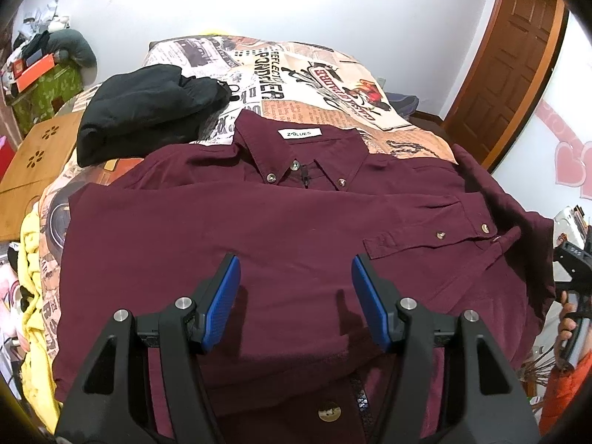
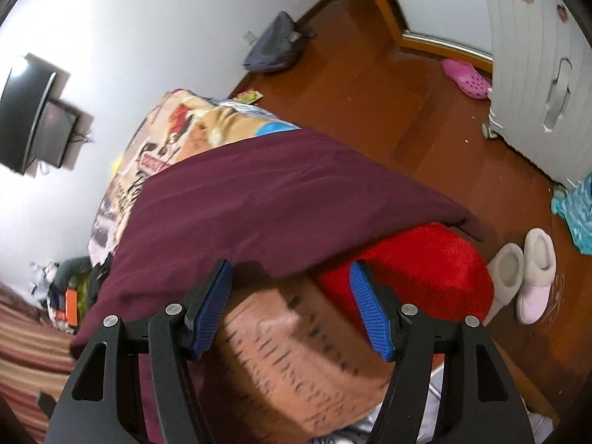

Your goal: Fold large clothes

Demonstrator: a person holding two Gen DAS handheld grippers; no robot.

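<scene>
A large maroon button-up shirt (image 1: 281,229) lies front-up on the bed, collar away from me, with its left sleeve folded across the chest so the cuff (image 1: 444,236) rests at the right. My left gripper (image 1: 296,277) is open and empty just above the shirt's lower middle. In the right wrist view the shirt's right side (image 2: 259,199) drapes over the bed's edge. My right gripper (image 2: 290,292) is open and empty beside that edge, holding nothing. The right gripper's body also shows at the left wrist view's right edge (image 1: 573,262).
A printed bedspread (image 1: 303,74) covers the bed. A black garment (image 1: 148,107) lies at the shirt's far left. A wooden board (image 1: 33,174) and yellow cloth (image 1: 33,277) sit left. A red stool (image 2: 418,262), slippers (image 2: 525,273) and wooden floor are right of the bed.
</scene>
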